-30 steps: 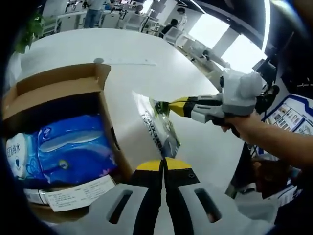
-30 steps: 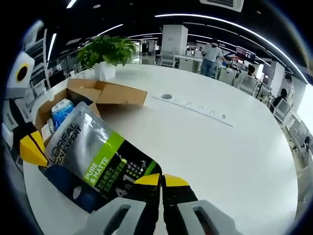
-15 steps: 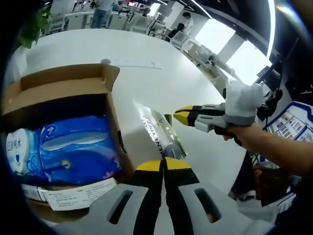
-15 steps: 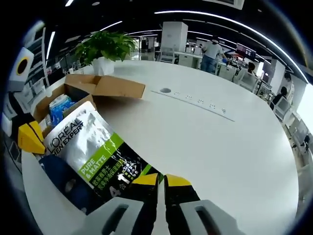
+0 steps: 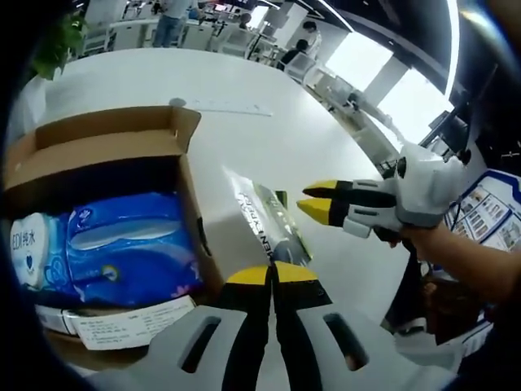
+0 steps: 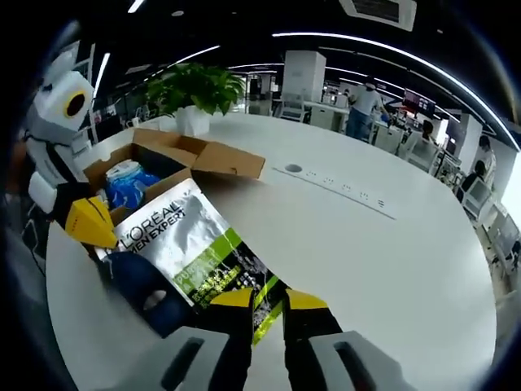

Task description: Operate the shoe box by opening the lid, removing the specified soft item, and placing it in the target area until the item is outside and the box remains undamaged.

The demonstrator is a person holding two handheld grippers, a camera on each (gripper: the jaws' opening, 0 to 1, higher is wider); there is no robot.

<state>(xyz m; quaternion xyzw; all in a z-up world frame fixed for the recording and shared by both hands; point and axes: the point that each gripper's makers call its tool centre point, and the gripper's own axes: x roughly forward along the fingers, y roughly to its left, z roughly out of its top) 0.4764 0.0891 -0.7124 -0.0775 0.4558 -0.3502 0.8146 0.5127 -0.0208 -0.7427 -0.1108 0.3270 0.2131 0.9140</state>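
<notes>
One round white table, open-plan office.

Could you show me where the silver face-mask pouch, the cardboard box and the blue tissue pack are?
Pouch (image 6: pixel 191 248): right gripper view, on its printed silver-and-green front.
Cardboard box (image 5: pixel 110 134): left gripper view, on the open lid flap.
Tissue pack (image 5: pixel 122 252): left gripper view, on its blue wrapper inside the box.

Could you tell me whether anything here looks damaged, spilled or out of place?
Nothing stands out. The cardboard box looks intact with its flap open, the blue packs sit inside, and the silver pouch lies flat on the white table beside it.
</notes>
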